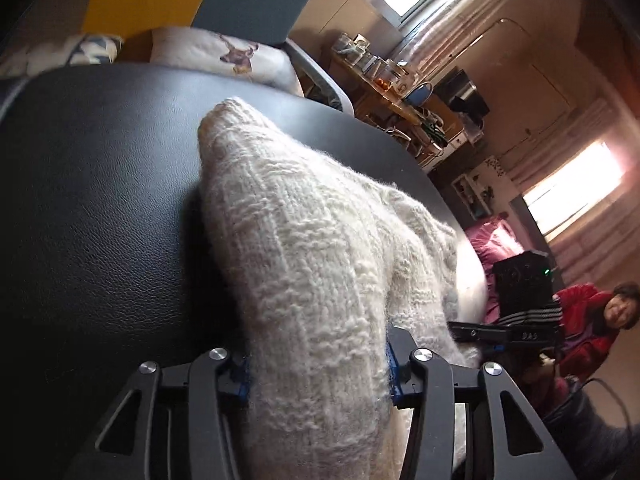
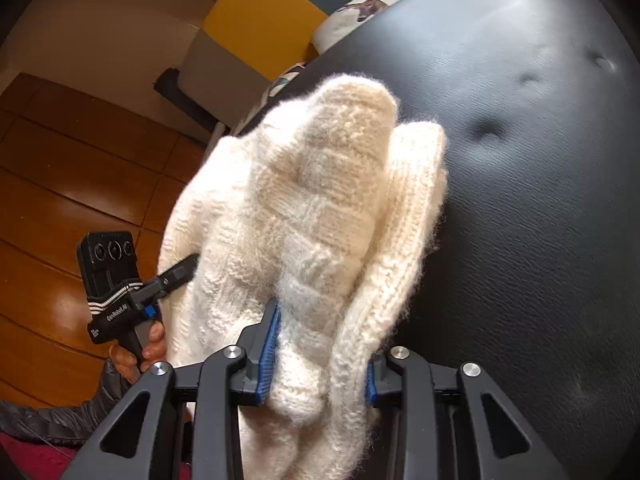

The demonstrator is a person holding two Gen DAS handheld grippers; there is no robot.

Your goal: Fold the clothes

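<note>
A cream knitted sweater (image 1: 304,240) lies bunched on a black leather surface (image 1: 100,200). My left gripper (image 1: 318,376) is shut on a thick fold of it, blue pads pressed against the knit on both sides. My right gripper (image 2: 320,364) is shut on another thick fold of the same sweater (image 2: 304,208), which rises in front of it over the black leather surface (image 2: 540,200). The left gripper also shows in the right wrist view (image 2: 188,266), its fingers reaching into the sweater's left edge. The right gripper shows in the left wrist view (image 1: 472,334) at the sweater's right side.
Pillows (image 1: 224,52) and a blue chair back (image 1: 256,0) stand beyond the far edge. A cluttered wooden shelf (image 1: 404,96) and a person in red (image 1: 592,320) are at the right. A wooden floor (image 2: 72,184) lies left of the surface edge.
</note>
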